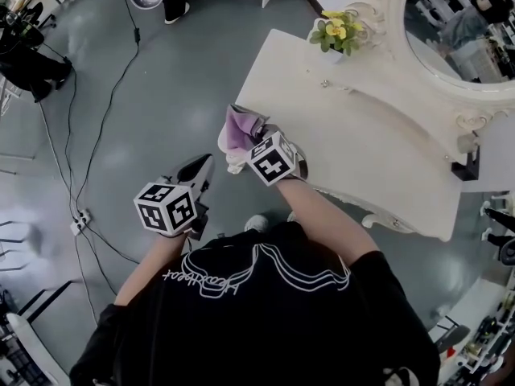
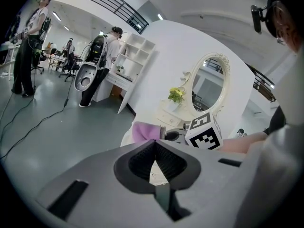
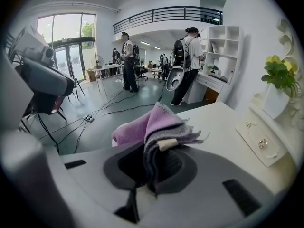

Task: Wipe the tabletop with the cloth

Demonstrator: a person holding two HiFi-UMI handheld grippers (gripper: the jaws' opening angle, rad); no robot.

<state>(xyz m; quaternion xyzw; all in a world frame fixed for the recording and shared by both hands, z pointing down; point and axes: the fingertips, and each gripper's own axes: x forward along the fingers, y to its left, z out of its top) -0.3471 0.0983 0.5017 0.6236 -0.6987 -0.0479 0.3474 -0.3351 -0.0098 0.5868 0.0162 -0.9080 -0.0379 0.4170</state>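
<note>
The right gripper pinches the purple cloth at the near edge of the white table. The left gripper is closed, holding nothing. Next, I think, the cloth must rub across the top.

The cloth is a soft lilac rag with greyer inner folds, bunched into a crumpled wad and pinched upright between the jaws of the right gripper. It sits at the near left edge of the tabletop, a plain white, smooth surface with a shaped rim.
</note>
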